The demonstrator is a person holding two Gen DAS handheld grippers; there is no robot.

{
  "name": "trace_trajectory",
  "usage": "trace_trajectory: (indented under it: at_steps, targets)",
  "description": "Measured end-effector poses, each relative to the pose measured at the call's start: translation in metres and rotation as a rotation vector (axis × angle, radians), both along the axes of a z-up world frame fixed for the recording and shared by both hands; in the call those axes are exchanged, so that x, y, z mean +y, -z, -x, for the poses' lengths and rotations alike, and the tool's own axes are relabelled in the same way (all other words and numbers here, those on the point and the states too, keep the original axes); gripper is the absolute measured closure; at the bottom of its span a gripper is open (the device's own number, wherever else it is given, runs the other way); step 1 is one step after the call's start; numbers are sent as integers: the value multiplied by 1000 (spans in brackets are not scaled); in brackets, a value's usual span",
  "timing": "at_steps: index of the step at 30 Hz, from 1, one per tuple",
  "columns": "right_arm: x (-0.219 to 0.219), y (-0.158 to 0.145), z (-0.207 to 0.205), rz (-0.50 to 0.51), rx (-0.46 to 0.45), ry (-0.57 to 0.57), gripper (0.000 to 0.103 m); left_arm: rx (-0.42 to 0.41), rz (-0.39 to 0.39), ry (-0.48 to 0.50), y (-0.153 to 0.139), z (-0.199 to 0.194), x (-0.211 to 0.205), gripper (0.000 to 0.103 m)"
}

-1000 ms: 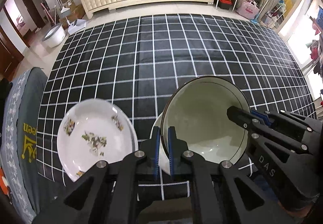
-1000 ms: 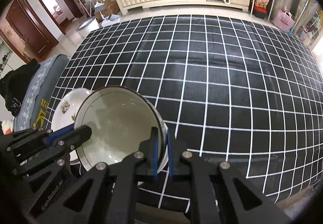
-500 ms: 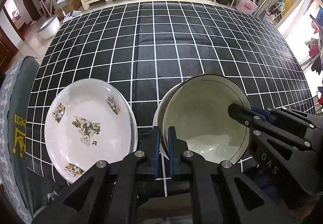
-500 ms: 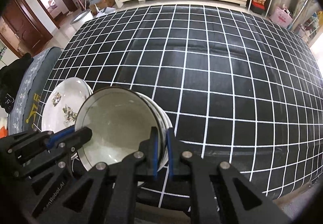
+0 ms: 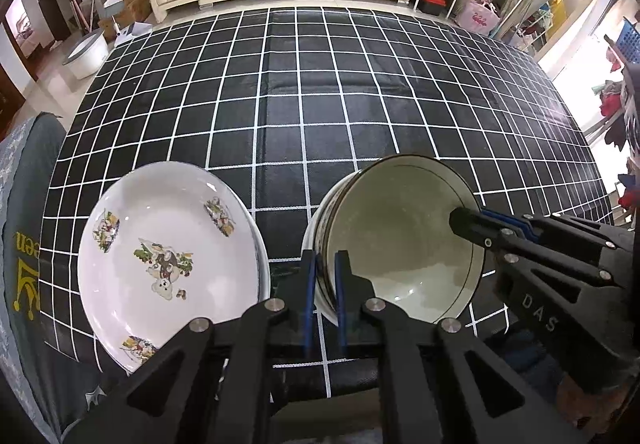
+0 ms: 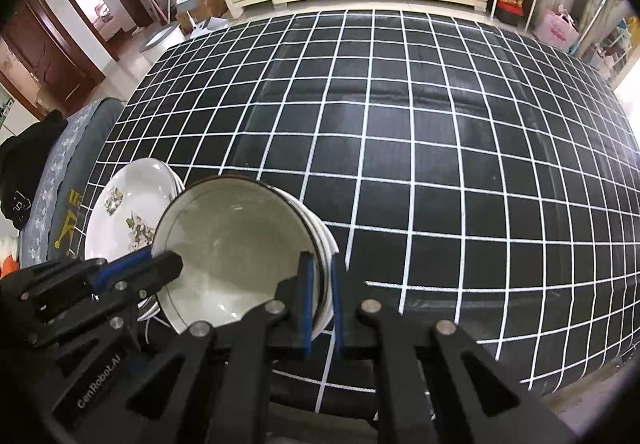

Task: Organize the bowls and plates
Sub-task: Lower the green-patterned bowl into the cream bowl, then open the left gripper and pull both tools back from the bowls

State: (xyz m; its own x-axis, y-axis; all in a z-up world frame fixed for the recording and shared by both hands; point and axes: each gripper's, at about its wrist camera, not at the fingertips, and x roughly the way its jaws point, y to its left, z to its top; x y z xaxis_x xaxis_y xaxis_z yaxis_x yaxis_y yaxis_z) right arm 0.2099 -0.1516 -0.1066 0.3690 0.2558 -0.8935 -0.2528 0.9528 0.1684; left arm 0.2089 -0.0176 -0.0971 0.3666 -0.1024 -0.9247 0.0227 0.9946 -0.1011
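Two grippers hold one bowl (image 5: 396, 244) by opposite rim edges: left gripper (image 5: 323, 280) and right gripper (image 6: 320, 284), jaws of each nearly closed, pinching the rim wall. Bowl sits nested on a stack of bowls (image 6: 326, 244) on the checked tabletop (image 5: 320, 103), just beside the decorated plates (image 5: 168, 256). Risk: thin rim grips may slip if the hands part unevenly, tipping the bowl or knocking the adjacent plates.

Both wrist views look steeply down (close) at one bowl (image 5: 400, 244).
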Motion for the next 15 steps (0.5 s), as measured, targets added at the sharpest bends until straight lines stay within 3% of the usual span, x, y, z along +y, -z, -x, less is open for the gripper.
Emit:
trace_trajectory:
  at_steps: [3, 10, 15]
  targets:
    - [-2, -3, 1, -7, -8, 9, 91, -7, 6, -6, -2, 3, 1, 95]
    - [-5, -11, 12, -5, -79, 32, 86, -52, -9, -9, -12, 12, 11, 78]
    - [-10, -22, 22, -37, -114, 59, 70, -118, -39, -1, -26, 26, 14, 70]
